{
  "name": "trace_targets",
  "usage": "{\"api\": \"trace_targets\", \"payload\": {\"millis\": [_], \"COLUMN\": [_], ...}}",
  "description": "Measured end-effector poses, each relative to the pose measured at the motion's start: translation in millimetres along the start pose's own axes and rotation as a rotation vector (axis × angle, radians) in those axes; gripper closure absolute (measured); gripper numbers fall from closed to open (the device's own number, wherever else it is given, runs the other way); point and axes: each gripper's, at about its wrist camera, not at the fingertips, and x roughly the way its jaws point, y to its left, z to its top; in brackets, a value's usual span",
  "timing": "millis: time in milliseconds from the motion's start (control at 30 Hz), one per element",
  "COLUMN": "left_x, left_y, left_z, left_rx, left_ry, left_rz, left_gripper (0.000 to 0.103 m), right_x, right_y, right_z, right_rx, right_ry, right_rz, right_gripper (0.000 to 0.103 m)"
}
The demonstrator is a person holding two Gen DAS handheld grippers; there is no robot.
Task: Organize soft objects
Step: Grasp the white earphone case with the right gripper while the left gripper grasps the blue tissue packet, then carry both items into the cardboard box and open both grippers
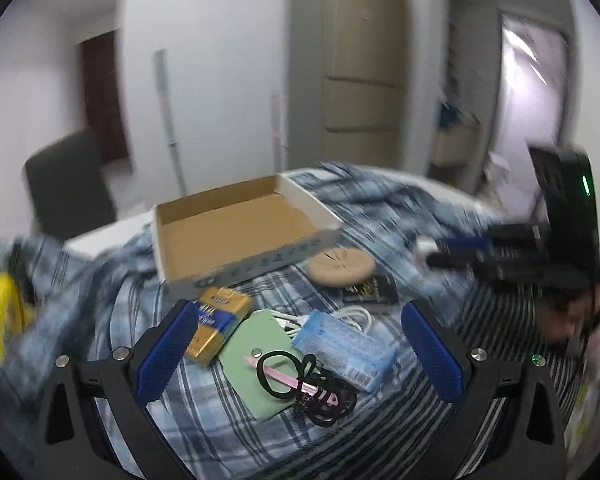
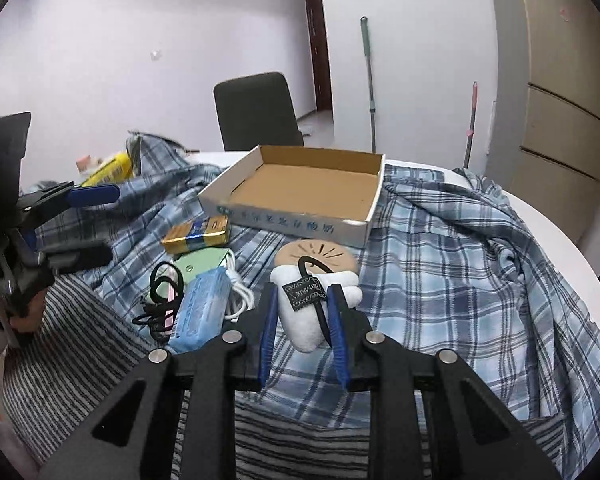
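a: right gripper [image 2: 303, 309] is clamped on the white plush toy [image 2: 314, 312], pads pinching its lower half. toy is held just above the plaid shirt [image 2: 440, 248], right in front of the round tan pad [image 2: 318, 254] and near the front wall of the cardboard box [image 2: 296, 196]. can't tell if its bottom still touches the cloth.

b: left one?

a: left gripper [image 1: 300, 354] has jaws wide apart, nothing between them, hovering over the clutter: green pouch [image 1: 260, 344], blue tissue pack [image 1: 344, 344], black hair ties [image 1: 316, 388], yellow pack [image 1: 216, 328].

b: risks?

a: my read: grip is low on a squashy toy, so it could pivot or slip out on a fast lift. black loop and tag [image 2: 302, 294] sit between the pads; loop could snag. if it goes to the box, too low a carry clips the front wall and shoves the box, since it sits on loose cloth, not a firm surface.

b: room?

a: box is empty inside, open top, plenty of landing space. straight path forward crosses only the tan pad. right side of the table is bare shirt up to the white table [image 2: 560, 248] edge. left side is crowded, and the left gripper is near that pile, so keep the two apart. white cable [image 2: 242, 296] lies just left of the toy, under the tissue pack.
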Motion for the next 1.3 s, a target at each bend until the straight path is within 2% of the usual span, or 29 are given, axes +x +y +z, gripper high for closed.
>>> {"api": "trace_targets", "payload": {"millis": [67, 167, 300, 467, 533, 700, 800, 867, 900, 1033, 1167, 1300], "left_x": [15, 27, 50, 87, 98, 113, 114, 114, 116, 108, 95, 68], "left_y": [-11, -20, -34, -42, -43, -37, -32, -30, -29, -22, -16, -17], "left_z": [4, 8, 10, 9, 7, 1, -3, -5, -7, -10, -7, -5], "left_rx": [0.123, 0.212, 0.282, 0.289, 0.282, 0.234, 0.206, 0.187, 0.179, 0.135, 0.084, 0.079], "left_ry": [0.13, 0.208, 0.282, 0.365, 0.387, 0.43, 0.437, 0.434, 0.434, 0.395, 0.329, 0.208], "left_rz": [-0.068, -0.115, -0.165, -0.181, -0.183, -0.209, -0.232, -0.244, -0.241, -0.248, -0.226, -0.14], "left_gripper": [0.0, 0.0, 0.0, 0.0, 0.007, 0.008, 0.01, 0.015, 0.023, 0.027, 0.031, 0.031], "right_x": [-1, -2, -3, -2, 2, 6, 9, 10, 11, 14, 13, 4], "right_y": [-6, -12, -14, -13, -13, -13, -13, -13, -14, -15, -13, -9], "right_z": [0, -2, -4, -8, -8, -10, -10, -10, -10, -10, -10, -10], "right_rx": [0.018, 0.041, 0.051, 0.039, 0.035, 0.028, 0.026, 0.028, 0.029, 0.032, 0.024, 0.011], "right_ry": [-0.01, -0.015, -0.023, -0.015, 0.0, 0.021, 0.031, 0.036, 0.039, 0.047, 0.039, -0.01], "right_rz": [0.008, 0.026, 0.033, -0.003, -0.012, -0.004, -0.001, -0.001, -0.002, -0.01, -0.024, -0.047], "right_gripper": [0.079, 0.079, 0.079, 0.079, 0.079, 0.079, 0.079, 0.079, 0.079, 0.079, 0.079, 0.079]}}
